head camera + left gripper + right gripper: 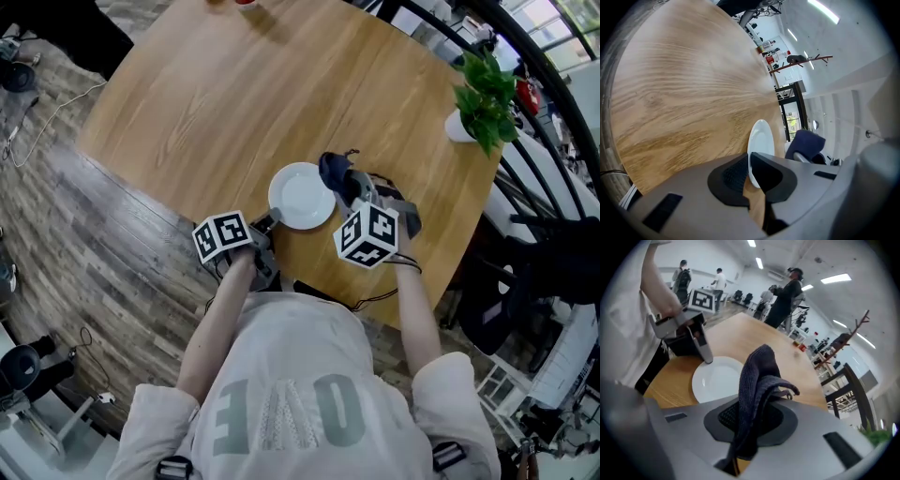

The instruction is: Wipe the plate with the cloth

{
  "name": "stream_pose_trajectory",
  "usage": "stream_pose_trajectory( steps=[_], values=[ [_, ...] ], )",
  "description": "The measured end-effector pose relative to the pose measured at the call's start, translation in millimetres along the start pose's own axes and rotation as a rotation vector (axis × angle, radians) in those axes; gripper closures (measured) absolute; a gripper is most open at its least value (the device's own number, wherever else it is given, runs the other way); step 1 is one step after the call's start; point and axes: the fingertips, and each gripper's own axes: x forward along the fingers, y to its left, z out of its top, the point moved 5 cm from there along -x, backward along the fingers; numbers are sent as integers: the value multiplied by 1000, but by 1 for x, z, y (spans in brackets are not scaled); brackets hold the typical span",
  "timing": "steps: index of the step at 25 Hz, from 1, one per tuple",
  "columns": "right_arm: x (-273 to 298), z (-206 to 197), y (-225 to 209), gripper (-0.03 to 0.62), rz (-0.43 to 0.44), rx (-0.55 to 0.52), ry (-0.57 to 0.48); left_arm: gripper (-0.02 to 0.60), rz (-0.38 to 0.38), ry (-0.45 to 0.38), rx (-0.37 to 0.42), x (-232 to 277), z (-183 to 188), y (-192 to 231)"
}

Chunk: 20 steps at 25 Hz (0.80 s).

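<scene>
A small white plate (302,195) lies on the round wooden table (216,103) near its front edge. My left gripper (267,222) is shut on the plate's near-left rim; in the left gripper view the rim (761,136) runs thin between the two pads (736,174). My right gripper (354,192) hovers just right of the plate, shut on a dark blue cloth (337,172). In the right gripper view the cloth (757,385) stands up out of the jaws and droops over them, with the plate (717,379) beyond and the left gripper (696,341) at its far rim.
A potted green plant (483,94) stands at the table's right edge. A small red thing (246,3) sits at the far edge. Dark chairs (553,253) crowd the right side. Several people (785,291) stand farther off across the room.
</scene>
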Motion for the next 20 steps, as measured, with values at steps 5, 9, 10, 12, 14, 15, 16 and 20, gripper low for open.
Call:
stream_pose_trajectory(
  steps=[5,9,10,12,14,15,16,20],
  values=[
    [43,3,17,536,96,-169,89,555,-12,-6,-9,0,0,0],
    [61,6,21,534,94,-258,130,555,-22,-8,-11,0,0,1],
    [63,6,21,536,92,-270,137,555,-23,-10,-13,0,1,1],
    [65,5,24,536,91,-285,146,557,-25,-16,-16,1,1,0],
    [64,4,29,536,93,-298,157,557,-26,-23,-19,1,1,0],
    [62,4,31,536,98,-306,165,557,-26,-26,-21,1,1,0],
    [59,5,35,536,107,-312,175,557,-26,-30,-24,1,1,0],
    [46,3,55,536,155,-313,201,557,-26,-45,-31,0,1,0]
  ],
)
